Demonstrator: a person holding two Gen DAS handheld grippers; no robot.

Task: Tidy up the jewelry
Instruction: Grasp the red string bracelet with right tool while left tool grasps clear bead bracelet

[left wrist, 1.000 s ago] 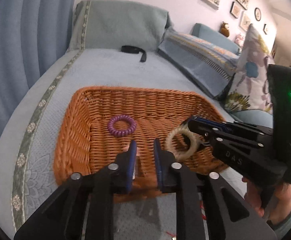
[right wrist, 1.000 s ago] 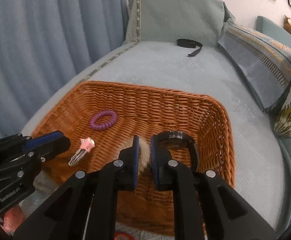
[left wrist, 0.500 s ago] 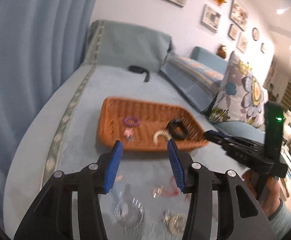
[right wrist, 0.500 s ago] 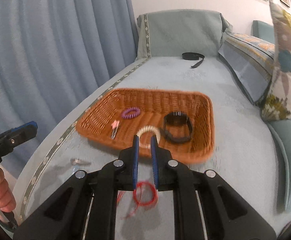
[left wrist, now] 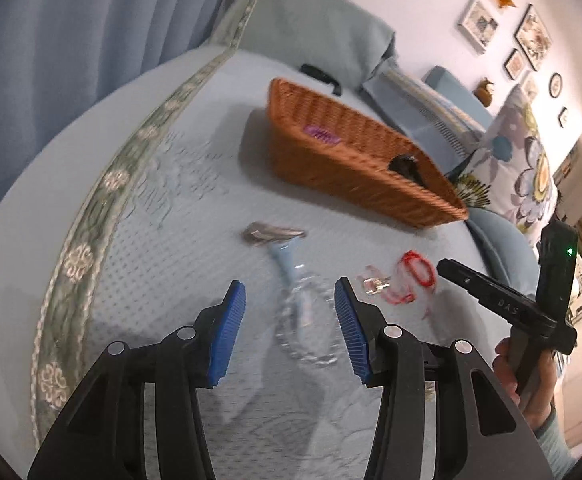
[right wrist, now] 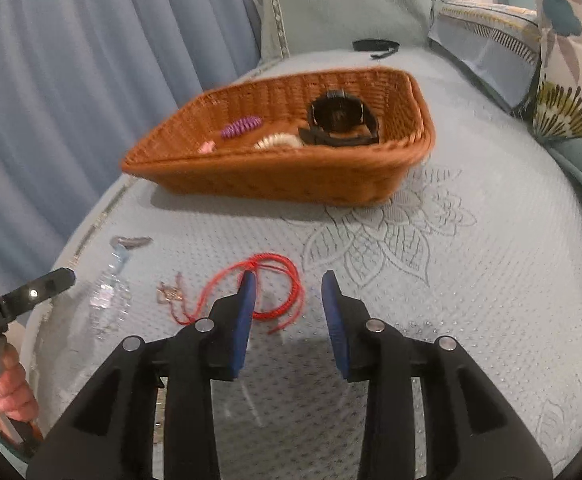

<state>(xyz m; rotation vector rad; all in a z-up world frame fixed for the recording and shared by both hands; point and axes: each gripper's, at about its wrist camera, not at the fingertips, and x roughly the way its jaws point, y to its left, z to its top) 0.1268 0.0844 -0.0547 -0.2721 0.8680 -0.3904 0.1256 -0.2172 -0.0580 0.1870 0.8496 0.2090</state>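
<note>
Both grippers empty, jaws apart, and the right gripper point(right wrist: 287, 292) has just been opening, nothing between its pads. Just ahead of it lies the red cord point(right wrist: 269, 292) on the sofa cover point(right wrist: 471, 280). The left gripper point(left wrist: 290, 298) hangs over a clear bead bracelet point(left wrist: 307, 328). Beyond the cord, the wicker basket point(right wrist: 291, 178) holds a black watch point(right wrist: 341, 120), purple coil point(right wrist: 241, 127) and cream ring point(right wrist: 279, 141).

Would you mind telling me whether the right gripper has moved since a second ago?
Yes. The right gripper has pulled back out of the wicker basket toward the sofa's near edge; its jaws have just been opening, empty, above the red string bracelet.
</note>
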